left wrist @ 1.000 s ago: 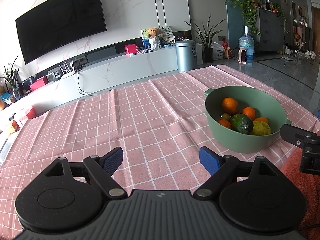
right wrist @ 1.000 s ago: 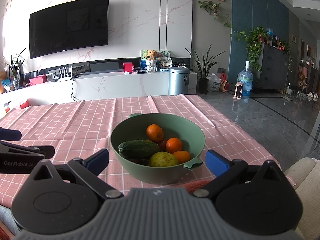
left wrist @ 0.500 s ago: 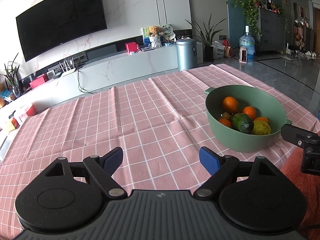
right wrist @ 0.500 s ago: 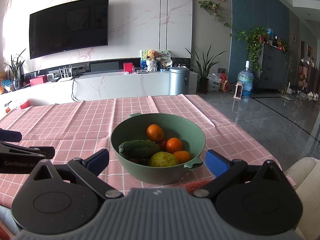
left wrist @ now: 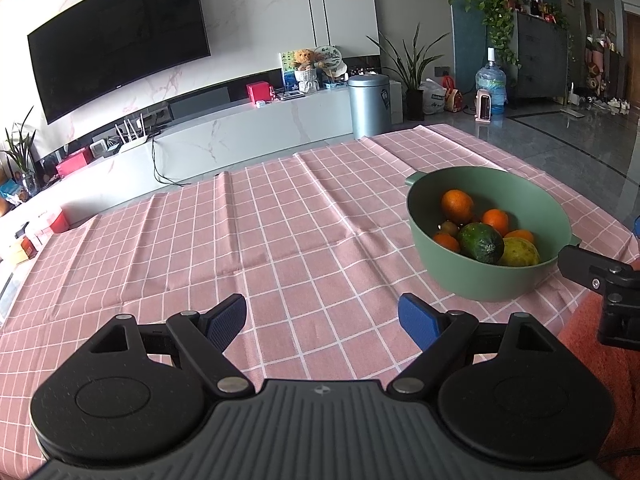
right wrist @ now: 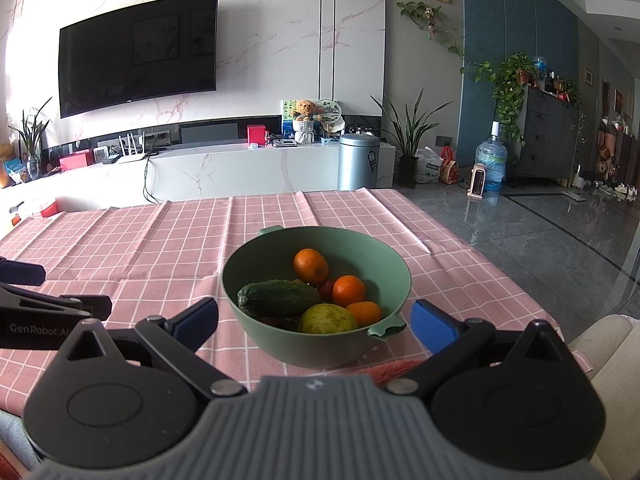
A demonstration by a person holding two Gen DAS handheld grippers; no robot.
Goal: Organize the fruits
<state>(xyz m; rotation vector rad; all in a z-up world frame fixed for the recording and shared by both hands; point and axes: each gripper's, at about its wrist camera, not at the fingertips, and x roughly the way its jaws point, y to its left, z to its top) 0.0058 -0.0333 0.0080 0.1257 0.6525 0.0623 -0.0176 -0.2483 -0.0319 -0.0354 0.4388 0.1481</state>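
On the table: everything below is sitting on one spread, listed from largest to smallest.
Tablecloth [left wrist: 280, 240]: a pink checked cloth is covering the whole top, with no loose fruit showing on it in either view.
Bowl [right wrist: 280, 344]: a green bowl is standing near the person's edge, toward the right gripper's side, likely so both grippers can reach it.
Left gripper [left wrist: 322, 318]: its blue-padded fingers are standing wide apart with nothing between them, hovering over bare cloth well to the left of the bowl.
Right gripper [right wrist: 314, 318]: its fingers are likewise spread and holding nothing, pointing straight at the bowl's near wall.
Dark green fruit [right wrist: 278, 298]: it is lying on its side across the pile, being the longest piece.
Yellow-green fruit [right wrist: 327, 319]: it is resting against the near wall.
Oranges [right wrist: 310, 265]: several are nestling at the back and right, touching their neighbours.
Stage: all visible fruit is lying gathered in the bowl, which is fitting either a finished sort or a bowl waiting to be emptied.
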